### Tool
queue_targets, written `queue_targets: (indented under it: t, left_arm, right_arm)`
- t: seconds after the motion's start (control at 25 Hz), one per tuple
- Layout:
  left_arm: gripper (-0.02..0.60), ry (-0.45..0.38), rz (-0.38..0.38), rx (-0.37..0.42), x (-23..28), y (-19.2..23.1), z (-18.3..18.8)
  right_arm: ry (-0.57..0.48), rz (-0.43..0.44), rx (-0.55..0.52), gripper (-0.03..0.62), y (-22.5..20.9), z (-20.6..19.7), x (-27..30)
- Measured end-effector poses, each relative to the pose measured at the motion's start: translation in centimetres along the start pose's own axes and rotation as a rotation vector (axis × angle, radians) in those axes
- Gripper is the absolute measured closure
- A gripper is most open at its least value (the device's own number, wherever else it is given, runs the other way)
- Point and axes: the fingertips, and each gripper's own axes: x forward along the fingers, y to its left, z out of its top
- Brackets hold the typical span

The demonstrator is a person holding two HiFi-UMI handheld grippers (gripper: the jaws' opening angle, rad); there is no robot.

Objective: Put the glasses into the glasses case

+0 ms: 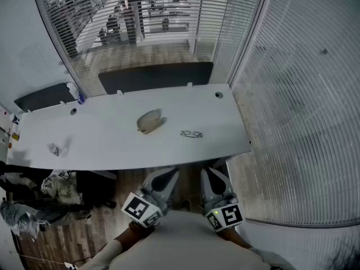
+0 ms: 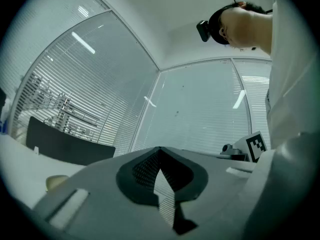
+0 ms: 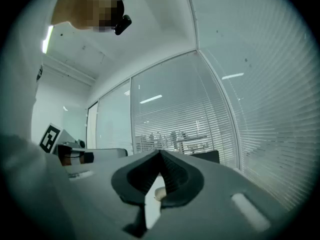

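Note:
A beige glasses case [image 1: 149, 121] lies open near the middle of the white table [image 1: 112, 151]. The thin dark-framed glasses [image 1: 191, 134] lie on the tabletop to its right, apart from it. Both grippers hang below the table's near edge, close to the person's body and far from both objects. My left gripper [image 1: 170, 174] [image 2: 160, 149] has its jaws closed tip to tip with nothing between them. My right gripper [image 1: 211, 173] [image 3: 160, 152] is likewise shut and empty. In the left gripper view a beige shape [image 2: 54, 182], likely the case, shows at the left.
A small crumpled item [image 1: 55, 149] lies on the table's left part, and a bottle [image 1: 76, 92] stands at its far left edge. A dark panel [image 1: 156, 76] runs behind the table. Glass walls with blinds [image 1: 298, 106] close the right side. Bags [image 1: 34, 204] lie on the floor at left.

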Motion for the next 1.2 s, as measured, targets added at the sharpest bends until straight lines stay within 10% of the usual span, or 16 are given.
queue_targets:
  t: [1.2]
  left_arm:
    - [0.578, 0.008, 0.028, 0.006, 3.8, -0.6, -0.5]
  right_arm:
    - [-0.012, 0.020, 0.058, 0.591, -4.7, 0.8, -0.5]
